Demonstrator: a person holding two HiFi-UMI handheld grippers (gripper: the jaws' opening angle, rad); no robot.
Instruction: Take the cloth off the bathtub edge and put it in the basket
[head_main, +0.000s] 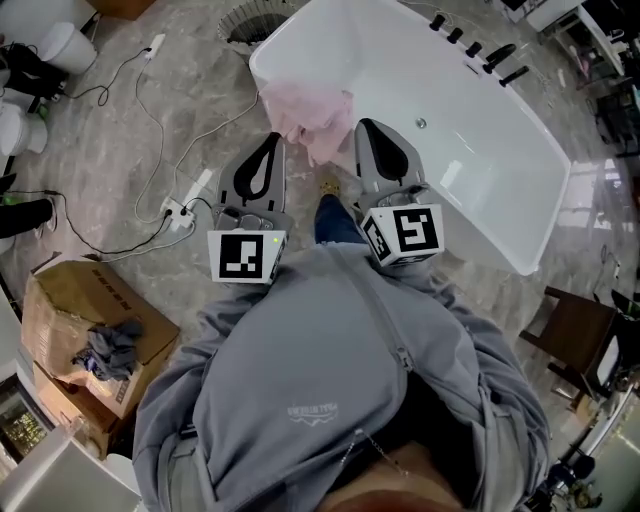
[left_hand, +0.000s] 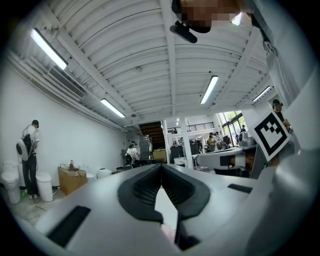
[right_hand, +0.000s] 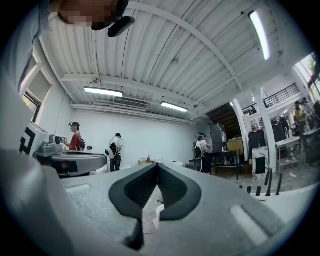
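Note:
A pink cloth (head_main: 312, 113) hangs crumpled over the near left edge of the white bathtub (head_main: 500, 190). My left gripper (head_main: 271, 140) is shut and empty, its tip just left of the cloth's lower folds. Also shut and empty, my right gripper (head_main: 366, 126) has its tip at the cloth's right side, over the tub rim. In the left gripper view the jaws (left_hand: 161, 171) meet, and a sliver of the pink cloth (left_hand: 169, 234) shows below them. The right gripper view shows closed jaws (right_hand: 156, 168) with nothing between them. A dark wire basket (head_main: 252, 22) stands on the floor beyond the tub's left end.
A power strip (head_main: 180, 210) and cables (head_main: 140, 110) lie on the marble floor to the left. A cardboard box (head_main: 60, 320) holding grey rags sits at the lower left. Black tap fittings (head_main: 490, 55) line the tub's far side. A dark chair (head_main: 575, 335) stands at the right.

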